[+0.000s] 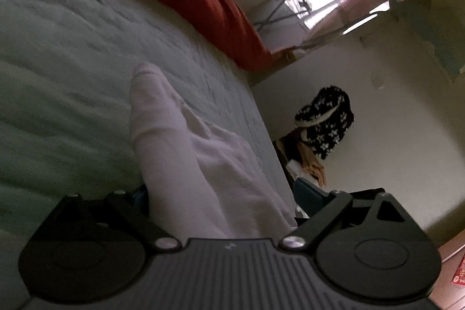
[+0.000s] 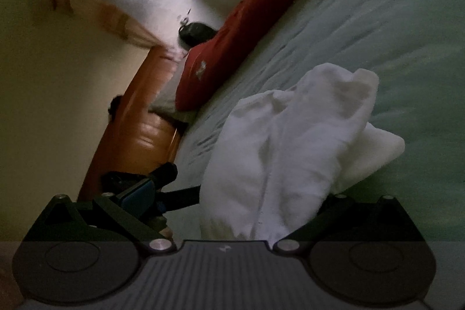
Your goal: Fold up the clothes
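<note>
Your left gripper (image 1: 221,193) has white cloth (image 1: 186,153) bunched between its spread arms on the pale green bed (image 1: 72,48), though its fingertips are hidden, so whether it grips is unclear. Only that view shows the black floral bag (image 1: 325,124). Your right gripper (image 2: 232,211) is likewise buried in the cloth (image 2: 290,141), grip unclear, and that view alone shows the orange footboard (image 2: 136,130).
</note>
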Motion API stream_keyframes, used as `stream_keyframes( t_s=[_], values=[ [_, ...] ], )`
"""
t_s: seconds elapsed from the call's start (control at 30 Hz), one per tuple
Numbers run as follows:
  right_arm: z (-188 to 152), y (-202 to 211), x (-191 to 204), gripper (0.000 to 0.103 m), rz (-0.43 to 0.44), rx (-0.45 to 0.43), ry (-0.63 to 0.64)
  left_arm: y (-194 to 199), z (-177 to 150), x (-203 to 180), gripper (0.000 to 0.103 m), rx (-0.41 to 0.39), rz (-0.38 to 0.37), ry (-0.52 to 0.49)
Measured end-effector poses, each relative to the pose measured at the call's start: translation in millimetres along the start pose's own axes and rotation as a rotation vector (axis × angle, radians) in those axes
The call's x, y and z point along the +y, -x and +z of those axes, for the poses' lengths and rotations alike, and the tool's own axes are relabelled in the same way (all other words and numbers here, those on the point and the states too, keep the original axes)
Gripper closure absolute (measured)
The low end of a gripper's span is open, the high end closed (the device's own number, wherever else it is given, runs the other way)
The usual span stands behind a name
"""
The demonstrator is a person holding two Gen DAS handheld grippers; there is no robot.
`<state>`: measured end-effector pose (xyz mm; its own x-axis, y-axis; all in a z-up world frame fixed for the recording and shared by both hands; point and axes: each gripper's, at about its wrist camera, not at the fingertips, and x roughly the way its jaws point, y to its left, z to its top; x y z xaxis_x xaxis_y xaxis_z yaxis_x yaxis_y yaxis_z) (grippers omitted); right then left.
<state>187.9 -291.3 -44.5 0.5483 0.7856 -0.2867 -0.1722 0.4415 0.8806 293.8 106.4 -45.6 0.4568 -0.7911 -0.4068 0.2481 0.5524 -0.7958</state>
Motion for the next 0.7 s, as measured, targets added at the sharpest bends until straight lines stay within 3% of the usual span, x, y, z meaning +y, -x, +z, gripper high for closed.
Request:
stream_keyframes(
  t_s=[0.27, 0.7],
  values=[
    [13, -77, 49, 0.0, 0.033, 0.105, 0.059, 77, 14, 19, 0.009, -0.089, 0.068, 0.005],
    [34, -251, 121, 0.0, 0.13, 0.249, 0.162, 205, 54, 74, 0.009, -0.25, 0.237, 0.028]
  ],
)
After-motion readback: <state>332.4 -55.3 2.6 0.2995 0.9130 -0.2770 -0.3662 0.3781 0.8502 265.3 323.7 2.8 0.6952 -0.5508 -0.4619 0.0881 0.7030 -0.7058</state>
